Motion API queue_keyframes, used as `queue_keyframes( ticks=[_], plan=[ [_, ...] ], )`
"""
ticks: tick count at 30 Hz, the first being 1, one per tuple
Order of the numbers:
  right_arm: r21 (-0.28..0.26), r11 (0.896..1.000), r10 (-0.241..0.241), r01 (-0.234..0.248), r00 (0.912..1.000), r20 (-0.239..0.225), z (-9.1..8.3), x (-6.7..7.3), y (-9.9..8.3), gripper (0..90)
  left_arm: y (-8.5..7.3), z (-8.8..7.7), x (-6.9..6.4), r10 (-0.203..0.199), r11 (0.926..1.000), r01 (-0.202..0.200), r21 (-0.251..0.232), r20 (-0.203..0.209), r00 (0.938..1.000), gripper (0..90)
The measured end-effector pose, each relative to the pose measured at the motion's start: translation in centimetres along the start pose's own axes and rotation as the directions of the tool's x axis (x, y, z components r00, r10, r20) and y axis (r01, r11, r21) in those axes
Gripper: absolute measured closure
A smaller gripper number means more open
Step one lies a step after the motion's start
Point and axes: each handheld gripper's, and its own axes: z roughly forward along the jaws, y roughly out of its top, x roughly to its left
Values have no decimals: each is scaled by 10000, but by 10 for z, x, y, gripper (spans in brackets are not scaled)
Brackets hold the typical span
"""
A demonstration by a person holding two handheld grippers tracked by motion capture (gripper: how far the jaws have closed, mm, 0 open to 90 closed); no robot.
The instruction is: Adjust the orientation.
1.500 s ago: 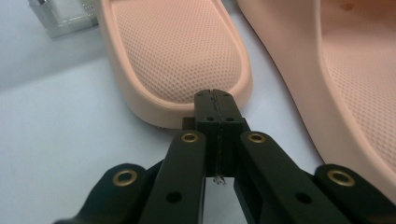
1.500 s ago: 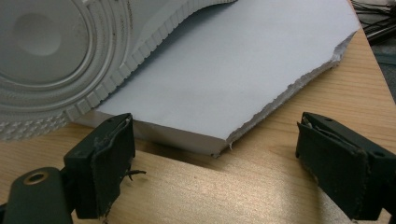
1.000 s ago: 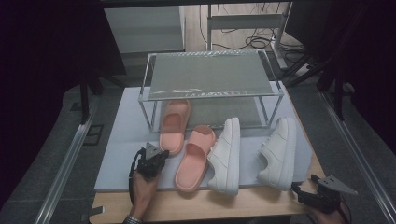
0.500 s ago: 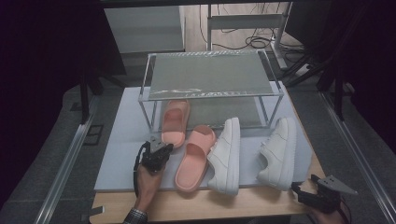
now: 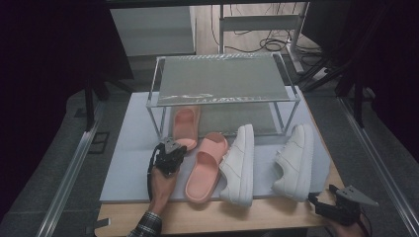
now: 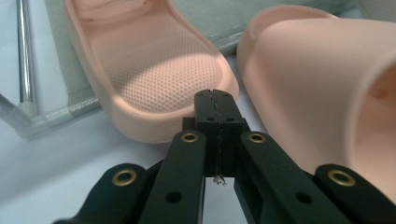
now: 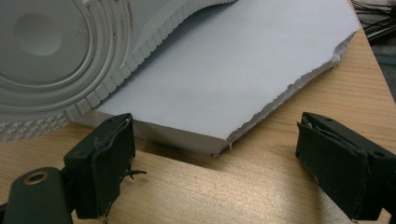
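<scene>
My left gripper (image 5: 170, 150) is shut with nothing in it, its tips (image 6: 215, 100) right at the heel rim of a pink slipper (image 6: 154, 70) that lies partly under a metal rack (image 5: 222, 79). A second pink slipper (image 5: 205, 168) lies just to the right (image 6: 317, 79). Beside it are two white sneakers, one (image 5: 239, 163) next to the slipper and one (image 5: 294, 160) farther right. My right gripper (image 5: 316, 205) rests at the table's near right corner, open and empty (image 7: 219, 158), facing the sole of the right sneaker (image 7: 56, 56).
Shoes and rack stand on a white foam board (image 7: 243, 79) with a ragged corner, laid on a wooden table (image 7: 233, 191). The rack has a grey top shelf and thin metal legs (image 6: 25, 56). Dark floor and metal rails flank the table.
My left gripper has moved forward and to the right, up to the heel of the slipper under the rack. The right gripper has stayed put.
</scene>
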Motion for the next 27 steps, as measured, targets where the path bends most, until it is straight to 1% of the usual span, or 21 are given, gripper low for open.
queue_keyframes(
  ticks=[6,13,19,24,27],
  plan=[
    [-5,10000,7,-7,10000,-9,0,0,0,118,9,11,3,17,9999,-15,132,-126,9999,900],
    [12,10000,27,-27,10000,-35,0,0,0,118,17,25,9,1,9999,2,142,-205,9998,900],
    [8,10000,32,-32,10000,-42,0,0,0,118,24,34,13,85,9996,-74,281,-410,9991,900],
    [4,10000,34,-34,10000,-46,0,-1,0,118,26,40,17,-124,9995,136,284,-434,9990,900],
    [6,10000,40,-40,10000,-50,0,-1,0,118,28,44,20,-129,9994,143,320,-445,9989,900]
  ],
)
